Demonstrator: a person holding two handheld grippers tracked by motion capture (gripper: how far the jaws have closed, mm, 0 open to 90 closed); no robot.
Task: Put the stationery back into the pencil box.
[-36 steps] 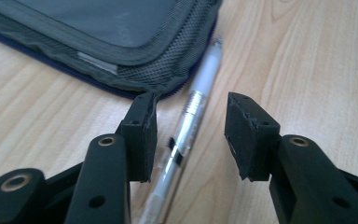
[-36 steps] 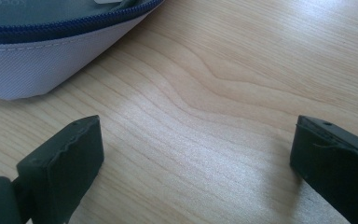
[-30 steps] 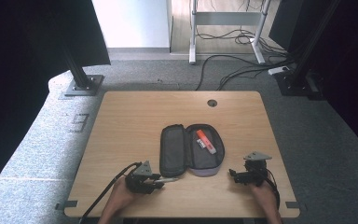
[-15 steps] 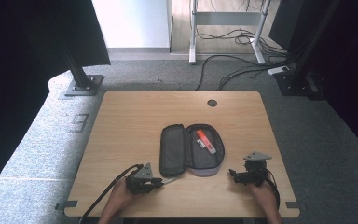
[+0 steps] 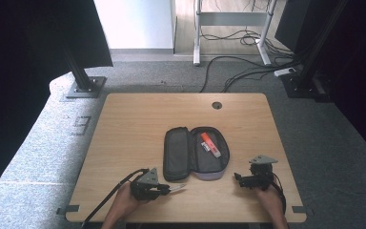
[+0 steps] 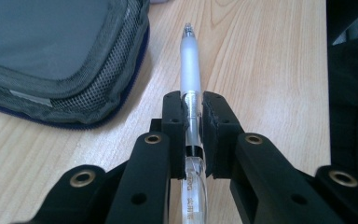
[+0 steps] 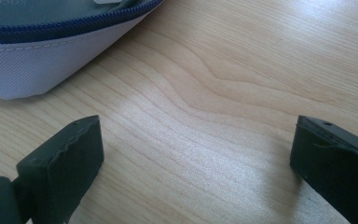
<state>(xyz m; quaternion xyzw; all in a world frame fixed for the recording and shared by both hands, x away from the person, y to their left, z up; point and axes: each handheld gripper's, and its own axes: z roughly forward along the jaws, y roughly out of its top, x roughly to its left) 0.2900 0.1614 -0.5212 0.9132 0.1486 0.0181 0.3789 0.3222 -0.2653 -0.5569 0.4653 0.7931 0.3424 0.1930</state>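
Wooden tabletop [image 5: 138, 124], open pencil case [image 5: 195, 153] at centre. Left tool [image 6: 193, 116] clamps a clear pen [image 6: 189, 65], tip forward, just beside the case's mesh edge. Right tool [image 7: 196, 154] spread wide, holding nothing, near case.

Pen [image 6: 189, 88] rear end cut off by bottom edge; mid-barrel hidden between left tongs [image 6: 192, 123] jaws.

High view is evenly lit, brightest at the far white wall [image 5: 136, 21]; left and right edges fall to near black. Table [image 5: 124, 124] shows soft, faint shadows. Both gripper views are bright, with sheen on the wood; the near black fingers [image 7: 60, 158] look soft, slightly blurred.
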